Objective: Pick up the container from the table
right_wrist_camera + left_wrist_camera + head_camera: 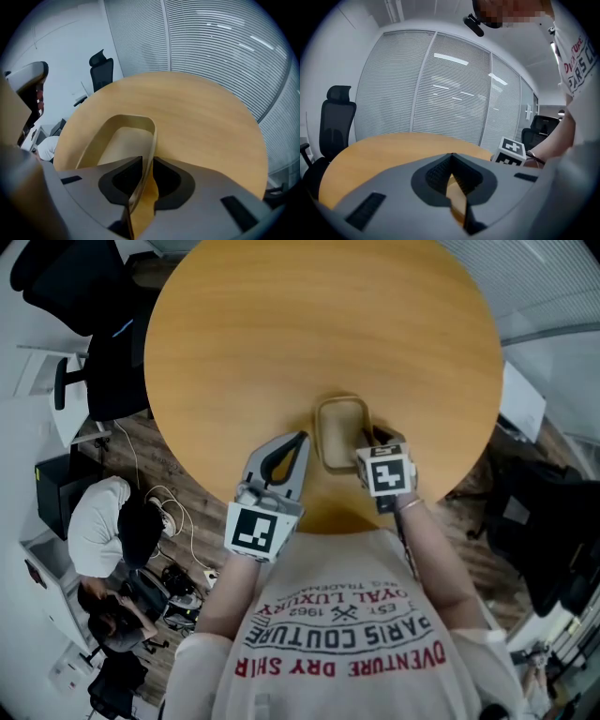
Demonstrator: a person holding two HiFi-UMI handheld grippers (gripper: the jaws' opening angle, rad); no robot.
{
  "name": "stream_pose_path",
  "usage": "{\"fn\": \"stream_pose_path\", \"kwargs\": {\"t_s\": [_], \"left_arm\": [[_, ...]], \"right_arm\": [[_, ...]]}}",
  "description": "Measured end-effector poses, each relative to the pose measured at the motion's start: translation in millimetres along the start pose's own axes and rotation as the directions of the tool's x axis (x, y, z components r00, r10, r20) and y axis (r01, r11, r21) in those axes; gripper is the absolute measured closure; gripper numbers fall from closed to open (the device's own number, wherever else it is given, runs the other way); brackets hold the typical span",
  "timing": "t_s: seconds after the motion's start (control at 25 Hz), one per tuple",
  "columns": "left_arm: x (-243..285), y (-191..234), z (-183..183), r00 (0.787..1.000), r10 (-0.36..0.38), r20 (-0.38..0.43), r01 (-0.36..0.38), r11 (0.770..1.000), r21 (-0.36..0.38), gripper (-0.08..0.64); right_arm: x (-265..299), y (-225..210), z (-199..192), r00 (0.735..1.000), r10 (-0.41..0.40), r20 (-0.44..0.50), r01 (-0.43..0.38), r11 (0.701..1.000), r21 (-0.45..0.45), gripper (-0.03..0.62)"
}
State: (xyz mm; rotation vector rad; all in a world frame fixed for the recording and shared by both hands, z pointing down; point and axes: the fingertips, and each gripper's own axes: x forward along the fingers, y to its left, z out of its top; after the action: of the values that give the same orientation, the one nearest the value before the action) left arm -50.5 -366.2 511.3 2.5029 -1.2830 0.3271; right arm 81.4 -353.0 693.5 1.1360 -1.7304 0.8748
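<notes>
A shallow tan container with rounded corners is near the front edge of the round wooden table. My right gripper is shut on its right wall. In the right gripper view that thin wall runs between the two dark pads and the container opens to the left of them. I cannot tell whether it is lifted off the tabletop. My left gripper is shut and holds nothing, just left of the container. In the left gripper view its jaws meet over the table.
Black office chairs stand at the table's left. A person sits on the floor at lower left among cables. The right gripper's marker cube shows in the left gripper view. Blinds line the far glass wall.
</notes>
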Motion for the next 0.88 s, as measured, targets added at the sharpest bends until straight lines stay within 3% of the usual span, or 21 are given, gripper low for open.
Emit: {"fn": "stream_pose_path", "kwargs": {"t_s": [0.28, 0.52, 0.88], "left_arm": [[-5, 7, -3, 1.0, 0.011, -0.016, -0.011, 1.0, -0.001, 0.56], [-9, 10, -3, 1.0, 0.017, -0.018, -0.017, 1.0, 0.0, 0.56], [-17, 15, 2, 0.999, 0.032, 0.002, -0.032, 0.999, 0.009, 0.56]], "right_arm": [[10, 7, -10, 0.998, 0.019, -0.065, -0.016, 0.999, 0.043, 0.526], [7, 0, -11, 0.997, -0.005, -0.072, 0.011, 0.996, 0.094, 0.589], [-22, -3, 17, 0.999, -0.03, 0.03, 0.026, 0.993, 0.111, 0.589]]}}
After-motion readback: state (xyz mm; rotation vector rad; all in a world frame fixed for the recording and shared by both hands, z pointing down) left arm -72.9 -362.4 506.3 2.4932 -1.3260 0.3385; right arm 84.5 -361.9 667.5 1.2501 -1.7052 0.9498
